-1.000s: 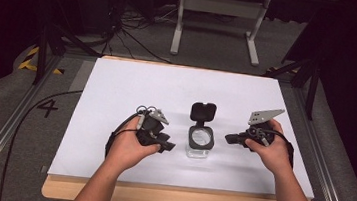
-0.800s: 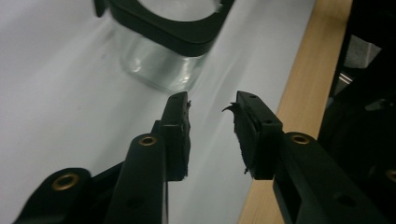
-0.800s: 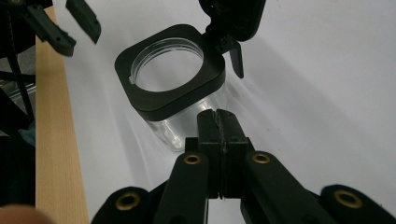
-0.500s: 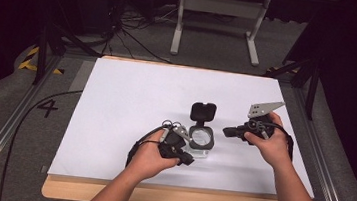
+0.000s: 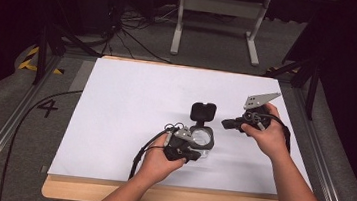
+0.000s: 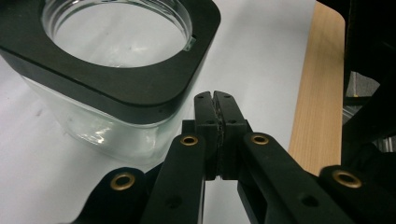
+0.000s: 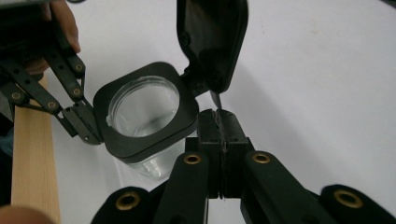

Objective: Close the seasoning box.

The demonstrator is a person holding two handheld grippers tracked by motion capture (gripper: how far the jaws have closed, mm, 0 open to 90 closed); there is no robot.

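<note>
A clear glass jar (image 5: 202, 138) with a square black collar stands on the white sheet, and its black flip lid (image 5: 202, 111) is swung open and upright at the far side. My left gripper (image 5: 195, 155) is shut and empty, its tips (image 6: 215, 99) right beside the jar (image 6: 116, 70) at its near corner. My right gripper (image 5: 225, 123) is shut too, just right of the lid's hinge. In the right gripper view its tips (image 7: 219, 116) sit beside the collar (image 7: 144, 109), below the lid (image 7: 212, 42). A thin grey sliver shows just above them. The left gripper (image 7: 88, 133) touches the collar's other side.
The white sheet (image 5: 131, 100) covers most of the table, with a wooden strip (image 5: 166, 200) along the near edge. Metal rails (image 5: 7, 128) run along both sides. A cable (image 5: 29, 115) lies on the floor at left, and a metal stand (image 5: 215, 14) stands beyond the far edge.
My left gripper has swung right and nearer, from left of the jar to its front corner. My right gripper has edged left and farther, toward the lid hinge.
</note>
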